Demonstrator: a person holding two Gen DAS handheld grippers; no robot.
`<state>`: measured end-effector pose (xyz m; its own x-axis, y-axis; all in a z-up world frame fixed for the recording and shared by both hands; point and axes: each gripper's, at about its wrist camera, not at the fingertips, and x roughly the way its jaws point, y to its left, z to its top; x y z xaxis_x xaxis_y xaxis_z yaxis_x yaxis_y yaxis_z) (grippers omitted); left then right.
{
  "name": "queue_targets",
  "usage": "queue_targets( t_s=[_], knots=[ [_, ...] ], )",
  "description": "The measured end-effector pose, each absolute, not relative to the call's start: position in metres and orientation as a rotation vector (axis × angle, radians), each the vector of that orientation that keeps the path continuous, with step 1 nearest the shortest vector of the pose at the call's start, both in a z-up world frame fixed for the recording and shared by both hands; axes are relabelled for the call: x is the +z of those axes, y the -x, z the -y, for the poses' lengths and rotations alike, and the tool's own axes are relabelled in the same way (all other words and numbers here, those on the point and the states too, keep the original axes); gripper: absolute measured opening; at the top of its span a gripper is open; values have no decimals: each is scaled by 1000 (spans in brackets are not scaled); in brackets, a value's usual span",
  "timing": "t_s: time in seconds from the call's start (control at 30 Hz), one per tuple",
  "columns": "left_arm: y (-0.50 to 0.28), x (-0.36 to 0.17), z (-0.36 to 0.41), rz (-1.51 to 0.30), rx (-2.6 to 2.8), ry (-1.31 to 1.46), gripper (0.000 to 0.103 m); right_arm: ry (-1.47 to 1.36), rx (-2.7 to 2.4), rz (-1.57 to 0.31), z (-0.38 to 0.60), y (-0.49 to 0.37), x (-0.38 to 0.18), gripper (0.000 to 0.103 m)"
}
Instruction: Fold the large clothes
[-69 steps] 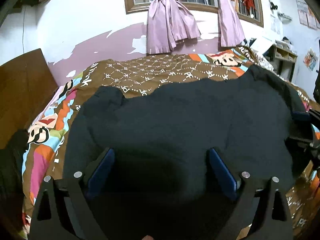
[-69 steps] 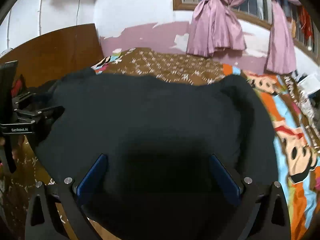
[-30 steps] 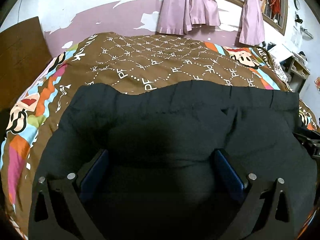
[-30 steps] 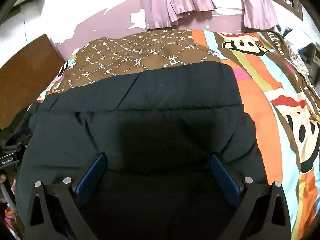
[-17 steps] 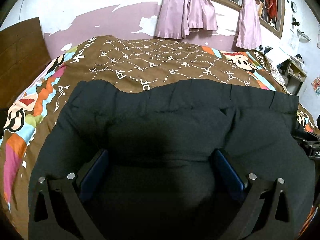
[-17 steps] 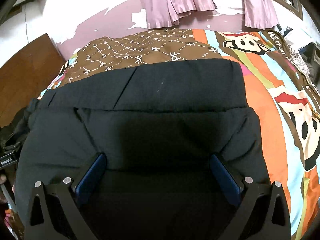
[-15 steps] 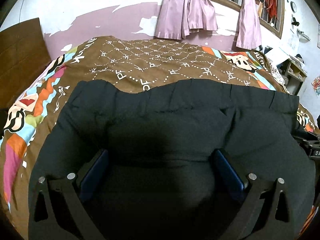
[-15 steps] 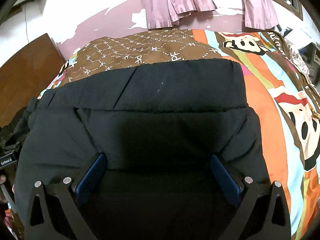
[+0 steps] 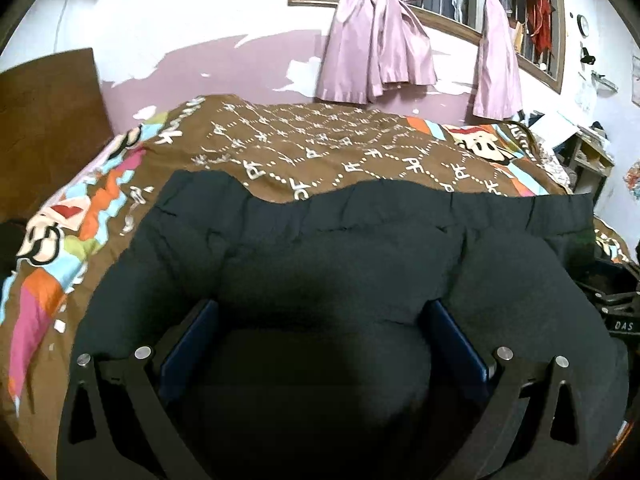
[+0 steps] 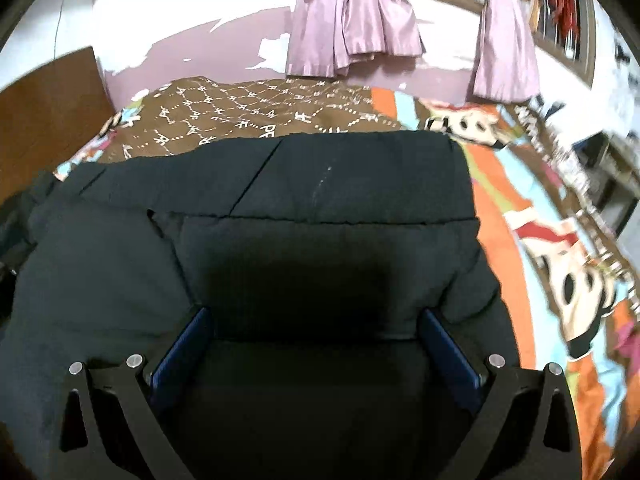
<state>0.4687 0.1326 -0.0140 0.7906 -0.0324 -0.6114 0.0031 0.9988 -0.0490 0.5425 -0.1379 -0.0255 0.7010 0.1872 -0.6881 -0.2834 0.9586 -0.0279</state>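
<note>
we have the black padded garment (image 9: 340, 248) spread across the bed (image 9: 320, 148), lying on the brown patterned cover with its far hem in a fairly straight band toward the wall. the near part bulges up thickly in front of both cameras.

the left hand-held gripper (image 9: 324, 336) has its blue fingers (image 9: 188, 340) spread wide, with a swell of dark fabric between them; the pads do not look pressed into it, so we read it as released, though the fabric is too dark to show whether any edge is caught low down. the right hand-held gripper (image 10: 316, 340) stands the same way: fingers (image 10: 448, 344) well apart, straddling the puffed cloth, not clenched.

what could go wrong from here, in our judgement:
- the filling is springy. with nothing pinned, a fold may bulge open and the doubled layer may slide out of line.
- if we close on the top swell alone, we may pinch only the outer shell and drag it while the lower layer stays put, skewing the far hem.
- the fabric is smooth and black, so seams and edges are hard to find; we could grab off-centre.
- the right side lies near the bed's edge in the left wrist view, beside the other gripper's body; a strong pull could tip the bulk over that side.
</note>
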Motion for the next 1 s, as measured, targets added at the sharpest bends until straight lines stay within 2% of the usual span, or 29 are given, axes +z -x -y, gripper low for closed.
queue_targets(
  t_s=[0.33,0.63,0.87,1.0],
  knots=[
    [-442,10,-144,-563,117,55,102,301,142,-538,123,-505,-7,103],
    [-400,40,-133,-427,254,-141,102,332,212,-415,132,-466,15,103],
    [-380,39,-124,-420,192,-255,102,210,192,-486,182,-465,24,103],
    [-394,27,-146,-553,210,-217,102,71,193,-574,220,-482,17,103]
  ],
)
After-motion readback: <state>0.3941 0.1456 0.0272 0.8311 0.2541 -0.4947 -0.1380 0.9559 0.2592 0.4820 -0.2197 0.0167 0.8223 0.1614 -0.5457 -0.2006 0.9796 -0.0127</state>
